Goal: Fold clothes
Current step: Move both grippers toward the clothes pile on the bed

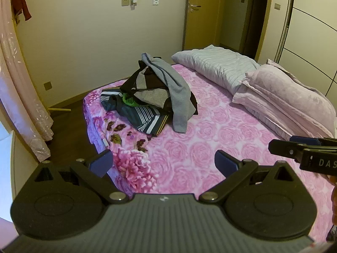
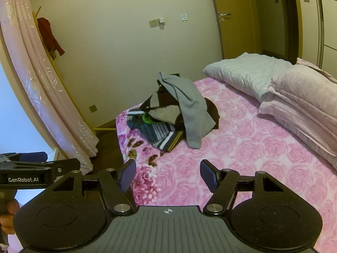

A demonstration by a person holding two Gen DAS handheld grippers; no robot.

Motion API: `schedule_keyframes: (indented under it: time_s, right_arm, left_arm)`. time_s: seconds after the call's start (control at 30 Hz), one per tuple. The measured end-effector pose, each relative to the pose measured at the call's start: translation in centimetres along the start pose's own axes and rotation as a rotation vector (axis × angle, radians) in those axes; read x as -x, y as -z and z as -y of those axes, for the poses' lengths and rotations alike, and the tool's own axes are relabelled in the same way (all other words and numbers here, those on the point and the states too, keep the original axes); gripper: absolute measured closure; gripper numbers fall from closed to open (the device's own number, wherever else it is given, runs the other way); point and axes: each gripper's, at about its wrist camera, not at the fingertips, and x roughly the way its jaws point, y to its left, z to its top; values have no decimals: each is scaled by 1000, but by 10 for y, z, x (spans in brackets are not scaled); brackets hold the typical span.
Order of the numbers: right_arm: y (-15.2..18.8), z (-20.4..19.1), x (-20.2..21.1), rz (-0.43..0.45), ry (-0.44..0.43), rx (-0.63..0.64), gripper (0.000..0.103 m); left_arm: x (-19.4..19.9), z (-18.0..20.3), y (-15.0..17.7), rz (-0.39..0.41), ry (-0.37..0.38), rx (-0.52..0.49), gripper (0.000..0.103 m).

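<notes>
- Pink rose-print bedding covers the bed, which fills most of the room under cream walls.
- A heap of clothes sits on the bed near its far left corner, unfolded.
- A grey top is draped over the heap, with dark and striped garments and a bit of green beneath.
- 2 pillows lie along the right side of the bed, well apart from the heap.
- Left gripper hovers over the near edge of the bed, its jaws spread wide and holding nothing.
- Right gripper hovers just beside it, jaws likewise spread and empty.
- Both grippers are well short of the clothes.
- A pale curtain hangs on the left, and a wooden door stands in the far wall.
</notes>
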Motion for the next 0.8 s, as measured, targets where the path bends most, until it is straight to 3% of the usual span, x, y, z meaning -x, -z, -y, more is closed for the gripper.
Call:
schedule_keyframes:
  time_s: [0.8]
  right_arm:
    - [-1,39,6,-4,-50,-27,39]
  left_arm:
    - [0,30,-3,-13,-37,-8,2]
